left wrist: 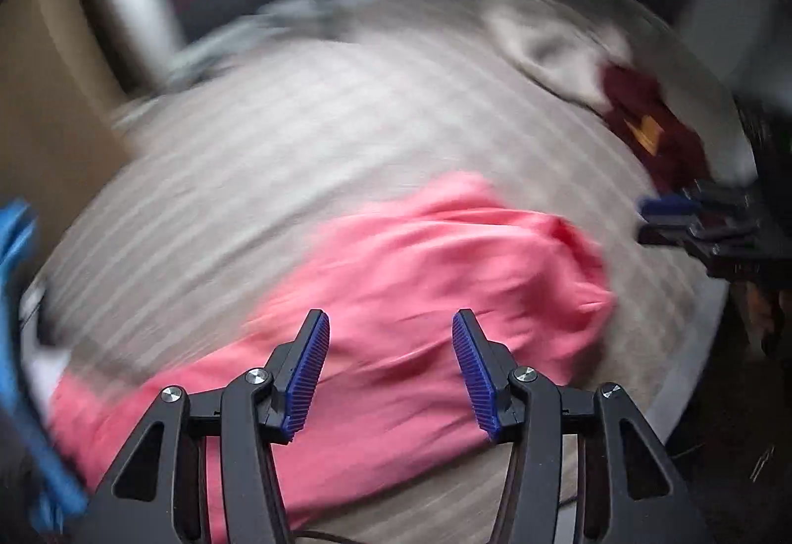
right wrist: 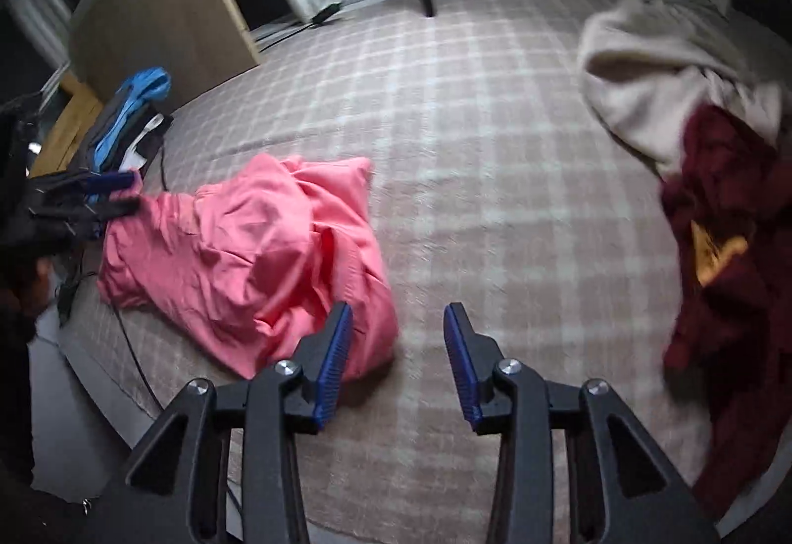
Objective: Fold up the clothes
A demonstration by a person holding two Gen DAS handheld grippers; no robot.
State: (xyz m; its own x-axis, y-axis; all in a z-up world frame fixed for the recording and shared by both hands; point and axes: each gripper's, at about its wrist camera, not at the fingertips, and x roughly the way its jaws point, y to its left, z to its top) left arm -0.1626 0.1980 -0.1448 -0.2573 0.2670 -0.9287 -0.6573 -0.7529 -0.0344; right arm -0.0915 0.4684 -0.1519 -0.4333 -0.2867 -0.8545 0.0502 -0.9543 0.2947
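Pink garment (right wrist: 247, 262) crumpled nearest; maroon garment (right wrist: 727, 247), cream garment (right wrist: 648, 74) well apart.

Premises were domestic, apparently bedroom. Evidence: plaid-covered bed (right wrist: 470, 123) served as work surface; loose garments lay on it, pink (right wrist: 257, 257), cream (right wrist: 648, 78), maroon (right wrist: 732, 217); wooden cabinet (right wrist: 158, 14) stood beside; room was dim.
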